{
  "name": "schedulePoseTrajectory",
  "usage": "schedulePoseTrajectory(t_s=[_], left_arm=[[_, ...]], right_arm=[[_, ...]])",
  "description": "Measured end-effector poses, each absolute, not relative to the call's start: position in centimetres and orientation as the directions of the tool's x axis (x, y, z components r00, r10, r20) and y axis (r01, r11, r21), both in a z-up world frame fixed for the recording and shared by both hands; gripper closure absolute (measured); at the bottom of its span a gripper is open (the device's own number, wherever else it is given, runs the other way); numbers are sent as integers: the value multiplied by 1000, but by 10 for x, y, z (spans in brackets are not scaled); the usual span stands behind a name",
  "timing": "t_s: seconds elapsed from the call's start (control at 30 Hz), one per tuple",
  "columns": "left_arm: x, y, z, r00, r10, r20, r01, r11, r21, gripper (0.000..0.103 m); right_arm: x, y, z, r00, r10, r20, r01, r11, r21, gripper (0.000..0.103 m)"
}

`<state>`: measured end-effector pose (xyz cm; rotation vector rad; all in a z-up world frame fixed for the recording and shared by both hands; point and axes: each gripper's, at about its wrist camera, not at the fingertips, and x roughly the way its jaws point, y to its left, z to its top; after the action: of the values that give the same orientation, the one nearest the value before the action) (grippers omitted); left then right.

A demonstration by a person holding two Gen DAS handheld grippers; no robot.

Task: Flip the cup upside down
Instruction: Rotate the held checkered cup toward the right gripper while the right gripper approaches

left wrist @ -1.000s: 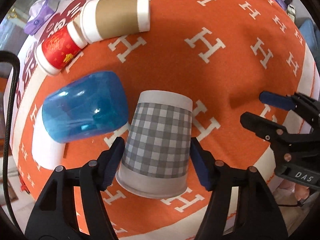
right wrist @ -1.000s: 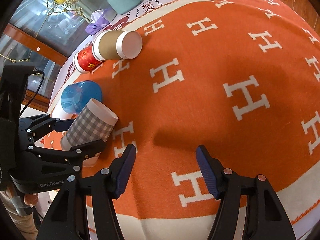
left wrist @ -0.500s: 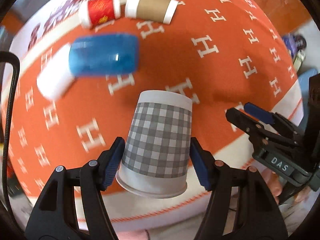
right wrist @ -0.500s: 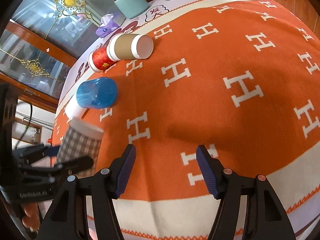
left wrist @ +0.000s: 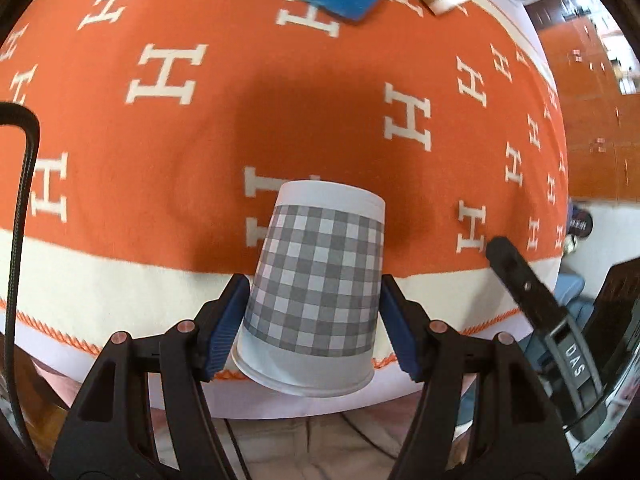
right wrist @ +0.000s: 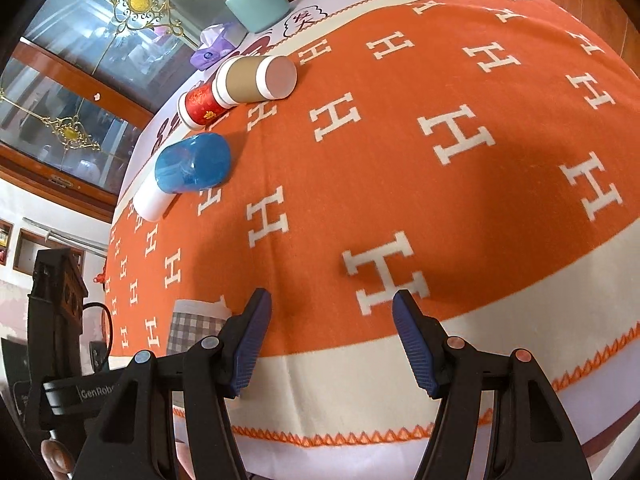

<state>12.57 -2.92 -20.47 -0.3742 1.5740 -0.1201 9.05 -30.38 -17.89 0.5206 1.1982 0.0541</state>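
1. My left tongs are clamped on the grey-and-white checked paper cup, blue pads pressed to both its sides near the wide rim. That mid-wall grip should let me turn it over cleanly.
2. The cup hangs above the bench's near edge, narrow base pointing away from me.
3. My right tongs gape wide with nothing between them, parked above the orange H-patterned blanket.
4. Legible writing: "DAS" on the right tool, "GenRob…" on the left.
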Motion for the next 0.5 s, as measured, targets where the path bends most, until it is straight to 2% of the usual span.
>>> schedulePoseTrajectory(t_s=[0.37,0.43,0.5], left_arm=[[121,-25,-205,5,-302,-953,-189,936,-297,38],[122,-27,-205,7,-300,-954,-184,937,-296,34],[121,-25,-201,15,-303,-953,-172,938,-301,26]], right_arm=[[78,-302,-177,370,316,-874,223,883,414,38],[77,-302,-175,371,315,-873,223,883,413,38],[76,-302,-175,370,316,-874,222,883,413,38]])
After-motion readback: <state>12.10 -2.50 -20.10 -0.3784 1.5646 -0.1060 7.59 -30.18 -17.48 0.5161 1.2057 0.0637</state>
